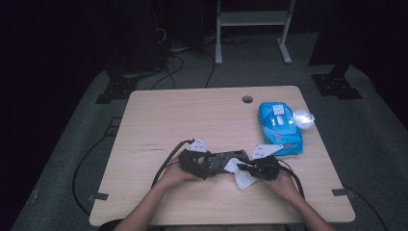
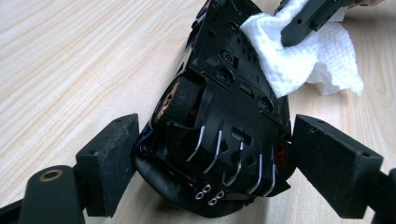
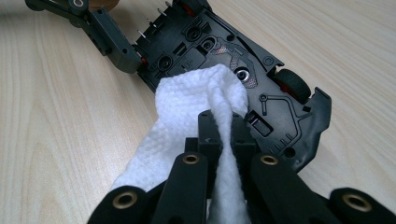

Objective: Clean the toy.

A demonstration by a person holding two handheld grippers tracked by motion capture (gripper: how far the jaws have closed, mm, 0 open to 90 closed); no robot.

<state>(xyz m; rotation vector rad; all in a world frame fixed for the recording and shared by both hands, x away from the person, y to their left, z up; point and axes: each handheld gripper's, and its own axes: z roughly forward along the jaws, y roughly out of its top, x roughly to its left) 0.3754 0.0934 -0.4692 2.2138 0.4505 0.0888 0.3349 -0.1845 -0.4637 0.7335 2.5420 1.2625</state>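
A black toy car (image 2: 224, 93) lies upside down on the wooden table (image 1: 159, 120), its underside and a wheel facing up. My left gripper (image 2: 215, 135) is shut on the car's end, one pad against each side. My right gripper (image 3: 224, 121) is shut on a white wipe (image 3: 187, 102) and presses it onto the car's underside (image 3: 280, 107). In the high view the two grippers, left (image 1: 204, 162) and right (image 1: 250, 167), meet over the car (image 1: 221, 160) near the table's front middle, and the wipe (image 1: 243, 179) hangs below them.
A blue pack of wipes (image 1: 279, 127) lies at the right of the table, with a shiny crumpled wrapper (image 1: 303, 118) beside it. A cable hole (image 1: 247, 99) sits near the far edge. Cables trail from both grippers.
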